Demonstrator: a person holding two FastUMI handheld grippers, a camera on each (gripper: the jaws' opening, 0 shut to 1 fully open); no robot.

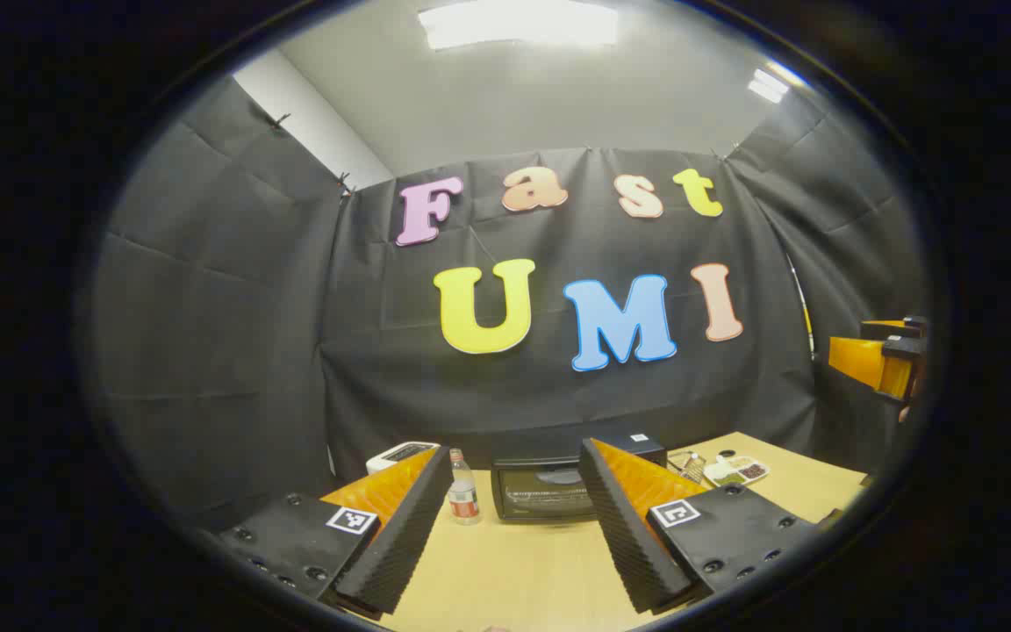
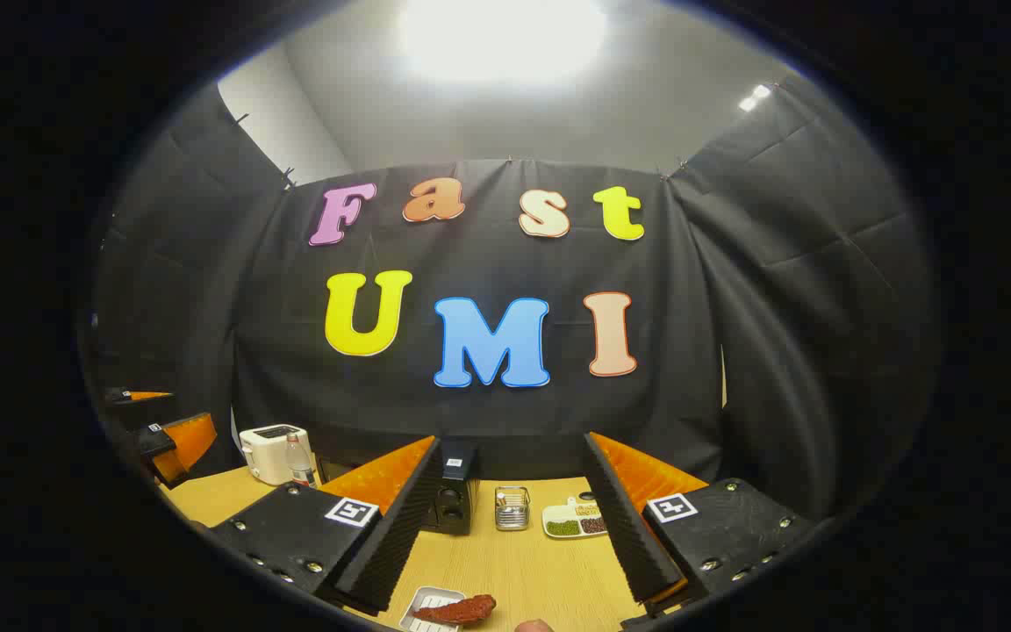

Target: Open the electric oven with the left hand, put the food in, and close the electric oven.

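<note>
The black electric oven [image 1: 549, 491] stands on the wooden table [image 1: 514, 570] with its glass door shut, straight ahead between the fingers of my left gripper [image 1: 514, 456]. That gripper is open, holds nothing and stays well short of the oven. In the right gripper view, a red piece of food [image 2: 463, 607] lies on a small white tray [image 2: 426, 610] at the near table edge. It sits just below my right gripper [image 2: 512, 443], which is open with nothing between its fingers. One side of the oven [image 2: 453, 500] shows behind the left finger.
A small bottle [image 1: 463, 496] and a white toaster [image 1: 400, 455] stand left of the oven. A divided dish of beans [image 2: 576, 520] and a wire holder [image 2: 512, 507] sit to its right. The right gripper [image 1: 887, 364] hangs at the right edge of the left gripper view.
</note>
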